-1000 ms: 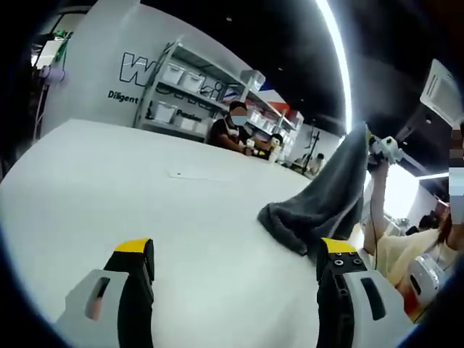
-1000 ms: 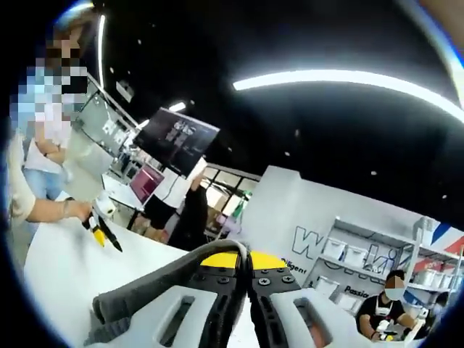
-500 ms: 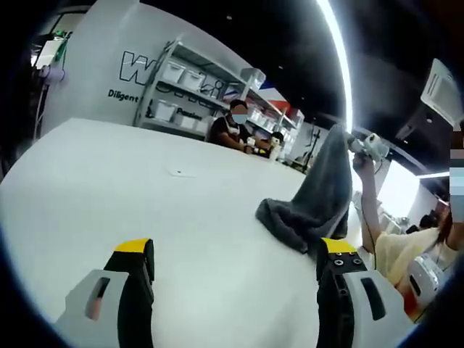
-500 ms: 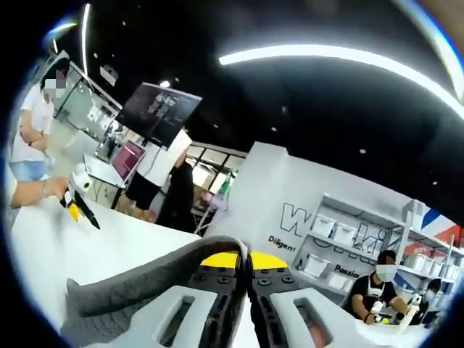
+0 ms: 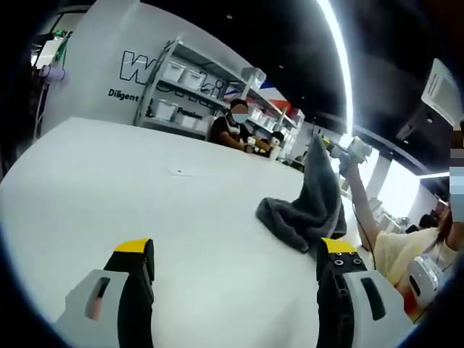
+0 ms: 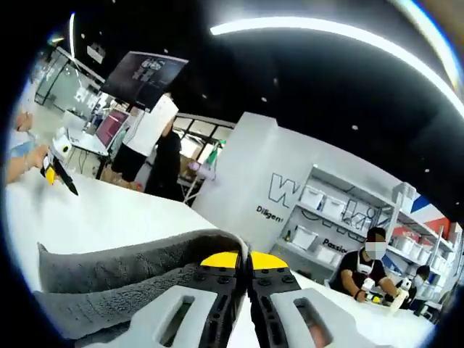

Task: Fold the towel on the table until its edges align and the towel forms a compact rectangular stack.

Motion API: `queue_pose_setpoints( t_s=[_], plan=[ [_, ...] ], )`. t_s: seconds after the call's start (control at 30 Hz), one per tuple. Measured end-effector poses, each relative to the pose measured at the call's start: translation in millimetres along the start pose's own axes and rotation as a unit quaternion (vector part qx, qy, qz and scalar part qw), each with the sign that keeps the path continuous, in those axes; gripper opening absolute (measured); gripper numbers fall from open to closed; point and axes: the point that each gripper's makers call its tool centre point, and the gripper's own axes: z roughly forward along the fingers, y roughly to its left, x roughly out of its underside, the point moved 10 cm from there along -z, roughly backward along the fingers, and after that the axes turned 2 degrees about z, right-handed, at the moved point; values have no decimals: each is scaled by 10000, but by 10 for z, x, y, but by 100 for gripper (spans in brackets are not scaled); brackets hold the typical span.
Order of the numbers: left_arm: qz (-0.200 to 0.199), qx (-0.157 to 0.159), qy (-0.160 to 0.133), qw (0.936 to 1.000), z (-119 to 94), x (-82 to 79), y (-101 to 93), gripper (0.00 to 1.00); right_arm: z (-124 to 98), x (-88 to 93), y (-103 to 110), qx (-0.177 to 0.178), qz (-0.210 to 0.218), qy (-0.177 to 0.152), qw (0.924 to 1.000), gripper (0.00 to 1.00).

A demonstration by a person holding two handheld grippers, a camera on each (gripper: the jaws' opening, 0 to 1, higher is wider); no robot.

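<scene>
Left gripper sits low in its view, jaws spread wide apart. Right gripper has its jaws pinched together, and it's raised up at the left gripper view's right side.

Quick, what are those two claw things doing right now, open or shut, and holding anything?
Left gripper: open, holding nothing, above the white table.
Right gripper: shut on the dark grey terry towel, one end lifted off the table.

Grey tool bodies, black jaws with yellow tips and screws; pale yellow sleeve.
</scene>
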Motion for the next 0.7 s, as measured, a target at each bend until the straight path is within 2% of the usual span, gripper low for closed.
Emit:
queue_pose_setpoints(
  t_s=[0.17,0.3,0.43,0.7],
  plan=[
    [-1,-1,13,10000,5,11,-10,91,120,352,-84,213,-112,575,9981,0],
    [-8,0,45,10000,15,24,1,91,178,553,-148,262,-31,778,9966,0],
    [-16,-29,87,10000,21,40,4,91,234,819,-212,315,12,1131,9931,0],
    [-21,-36,89,10000,16,44,5,91,342,1251,-249,234,209,1682,9852,0]
  ],
)
